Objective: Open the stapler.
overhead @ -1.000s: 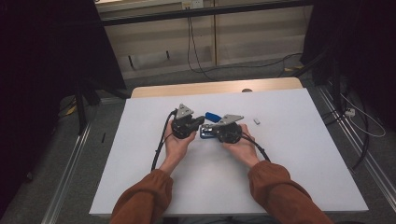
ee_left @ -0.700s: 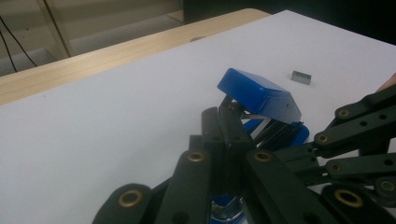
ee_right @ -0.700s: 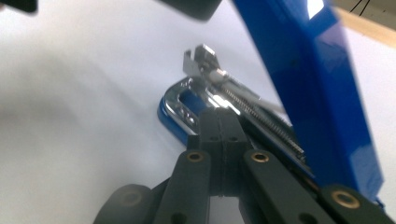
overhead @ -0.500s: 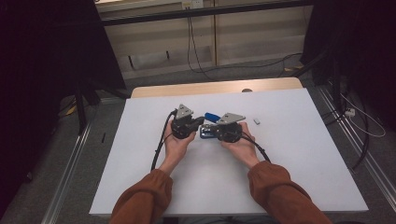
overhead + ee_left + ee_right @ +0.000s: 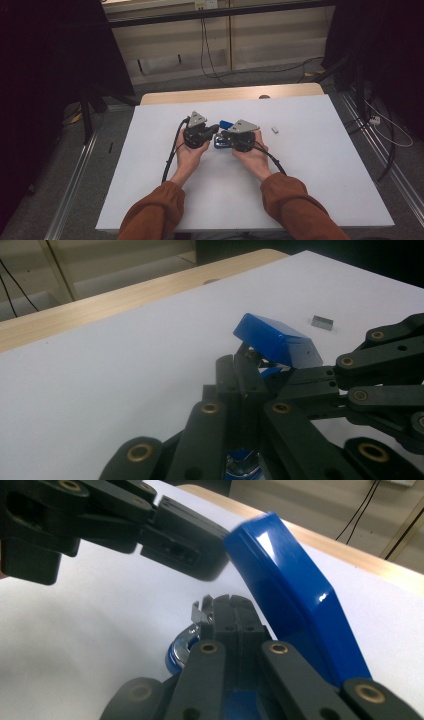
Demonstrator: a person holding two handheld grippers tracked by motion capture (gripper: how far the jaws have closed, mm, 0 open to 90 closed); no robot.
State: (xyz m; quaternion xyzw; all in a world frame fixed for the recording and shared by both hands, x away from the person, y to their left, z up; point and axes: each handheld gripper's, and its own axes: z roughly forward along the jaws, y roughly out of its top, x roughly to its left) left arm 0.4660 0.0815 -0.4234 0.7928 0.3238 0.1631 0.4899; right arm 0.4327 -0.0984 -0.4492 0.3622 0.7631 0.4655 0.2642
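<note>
hands meet at the middle of the white counter, each carrying a gripper, and both tools work on 1 blue stapler that sits between them.

in the high view the left gripper points to the right and the right gripper points to the left, so their tips come together over the stapler. a grey three-cornered plate tops each tool, and a black cable trails from each back toward the person's orange sleeves.

in the left gripper view the left gripper has its jaws pressed together, tips at the metal mechanism just under the stapler's raised blue lid. the lid stands tilted up and open. the other tool's black linkage reaches in from the right edge of that view.

in the right gripper view the right gripper also has its jaws drawn together, tips beside a thin metal part at the stapler's front, above its chrome and blue base. whether either pair pinches that metal i cannot tell. the blue lid rises steeply to the right of the jaws, and the left tool's black tip touches its upper end.

small grey staple block lies on the counter to the right, well apart from the hands.
</note>
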